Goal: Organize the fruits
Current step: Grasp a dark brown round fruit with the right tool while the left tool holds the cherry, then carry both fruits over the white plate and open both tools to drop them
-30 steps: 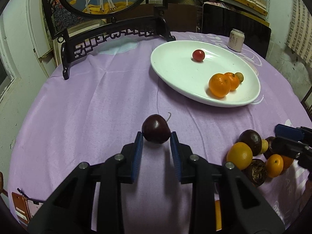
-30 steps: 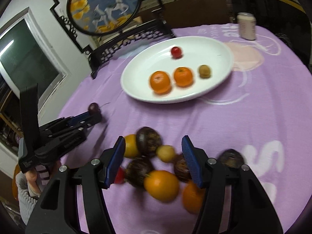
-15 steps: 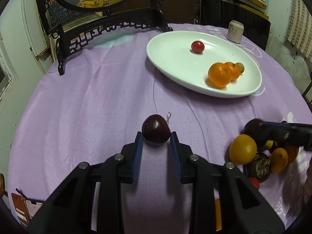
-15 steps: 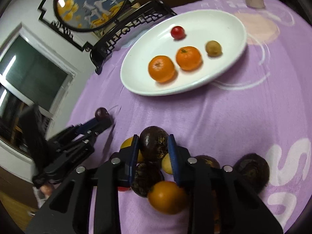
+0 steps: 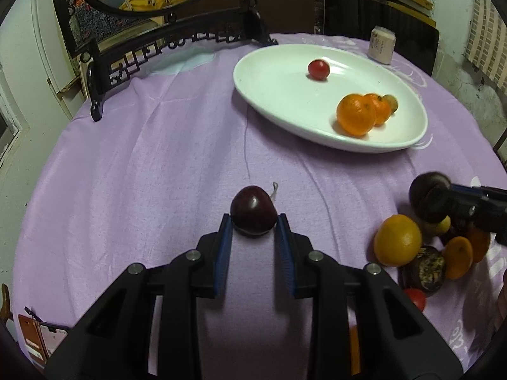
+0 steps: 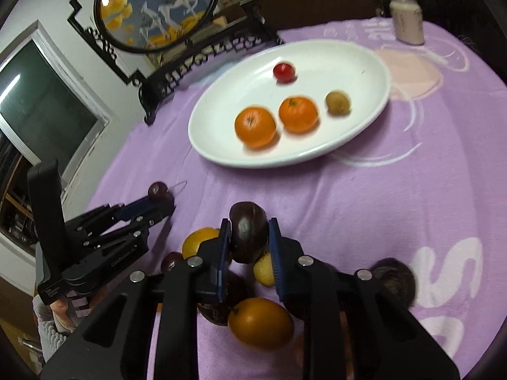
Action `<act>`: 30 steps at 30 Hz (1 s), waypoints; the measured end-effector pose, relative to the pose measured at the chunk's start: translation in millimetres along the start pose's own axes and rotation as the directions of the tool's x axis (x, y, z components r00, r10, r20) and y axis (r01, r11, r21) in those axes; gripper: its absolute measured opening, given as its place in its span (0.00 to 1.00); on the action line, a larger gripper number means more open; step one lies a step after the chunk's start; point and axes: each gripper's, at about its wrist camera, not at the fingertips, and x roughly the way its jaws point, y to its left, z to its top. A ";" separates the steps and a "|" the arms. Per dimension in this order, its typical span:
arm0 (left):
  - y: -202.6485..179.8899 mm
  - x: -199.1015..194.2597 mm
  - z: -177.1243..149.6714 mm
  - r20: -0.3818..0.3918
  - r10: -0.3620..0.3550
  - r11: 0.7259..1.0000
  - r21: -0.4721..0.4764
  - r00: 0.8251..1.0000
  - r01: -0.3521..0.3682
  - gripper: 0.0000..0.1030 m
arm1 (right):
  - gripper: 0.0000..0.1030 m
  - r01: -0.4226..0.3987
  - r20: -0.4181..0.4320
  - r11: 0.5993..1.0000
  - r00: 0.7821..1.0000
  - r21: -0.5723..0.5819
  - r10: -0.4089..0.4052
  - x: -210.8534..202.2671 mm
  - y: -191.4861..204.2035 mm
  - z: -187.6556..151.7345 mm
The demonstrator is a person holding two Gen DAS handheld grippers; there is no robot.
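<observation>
Now my left gripper (image 5: pixel 252 223) is clamped on a dark red cherry (image 5: pixel 252 210), low in the centre of the left wrist frame, its pale stem curling up to the right. Whether the cherry is touching the purple tablecloth (image 5: pixel 142 174) I cannot tell. My right gripper (image 6: pixel 248 237) is closed on a dark passion fruit (image 6: pixel 248 231), low in the centre of the right wrist frame, above a pile of loose fruit: a yellow-orange citrus (image 6: pixel 198 240), a small yellow fruit (image 6: pixel 264 269), an orange fruit (image 6: pixel 259 323) and another dark, blurred one (image 6: pixel 394 280). Further up sits a white plate (image 6: pixel 358 63) holding a red cherry tomato (image 6: pixel 284 72), two oranges (image 6: pixel 255 126) side by side and a small brownish fruit (image 6: pixel 338 103). A pale can (image 6: pixel 407 20) stands at the upper right, and a round painted screen on a black stand (image 6: pixel 158 6) at the upper left.
</observation>
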 end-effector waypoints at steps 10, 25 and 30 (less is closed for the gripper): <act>-11.4 -24.0 24.7 0.064 -0.025 1.000 0.004 0.998 0.025 0.28 | 0.23 -0.001 0.151 0.998 0.989 0.062 -0.008 -53.7 -21.4 22.9; -28.2 39.3 105.0 0.047 -0.069 0.994 -0.077 0.996 0.073 0.58 | 0.26 0.044 0.150 0.991 0.987 0.125 -0.063 4.6 -65.4 111.8; -20.9 44.5 99.7 0.038 -0.055 0.994 -0.091 0.998 0.058 0.60 | 0.50 0.019 0.177 0.988 0.983 0.151 -0.046 1.6 -72.7 113.5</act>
